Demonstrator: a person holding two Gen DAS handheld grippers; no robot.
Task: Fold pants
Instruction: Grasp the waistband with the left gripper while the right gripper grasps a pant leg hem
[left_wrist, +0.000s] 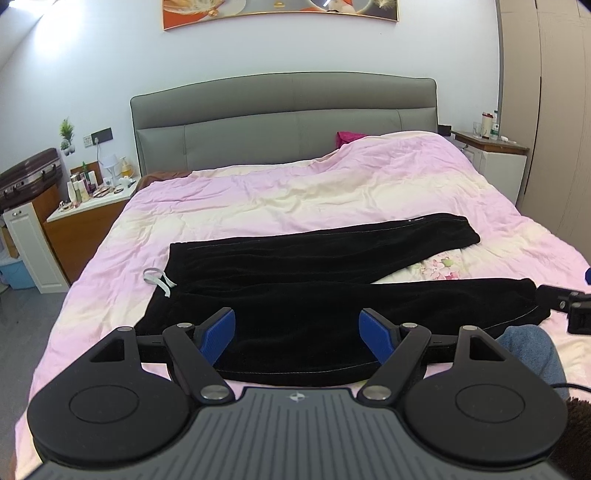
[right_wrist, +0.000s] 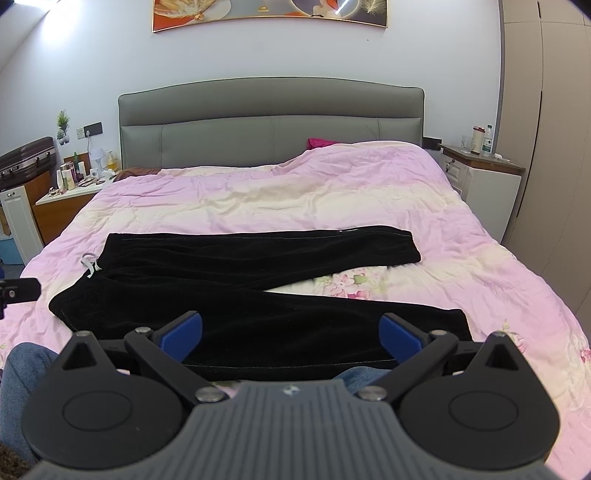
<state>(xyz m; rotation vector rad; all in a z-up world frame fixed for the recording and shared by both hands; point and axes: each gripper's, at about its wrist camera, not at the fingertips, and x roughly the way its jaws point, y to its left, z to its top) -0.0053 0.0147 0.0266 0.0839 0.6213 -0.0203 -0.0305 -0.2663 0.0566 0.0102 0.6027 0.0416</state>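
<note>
The bed (left_wrist: 332, 192) fills the middle of both views, and its near edge is hidden behind the gripper bodies. The black pants (left_wrist: 314, 280) lie flat across the lower middle, waist at the left, with the near hem partly covered. The left gripper (left_wrist: 297, 334) hangs over the near leg, jaws wide and empty. The right gripper (right_wrist: 291, 338) hangs likewise, jaws wide, holding nothing.

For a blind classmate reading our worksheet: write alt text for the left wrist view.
Black pants lie spread flat across a pink quilt on a bed, legs apart, waistband at left. The open left gripper hovers over the near leg, holding nothing. A grey headboard stands behind.
</note>
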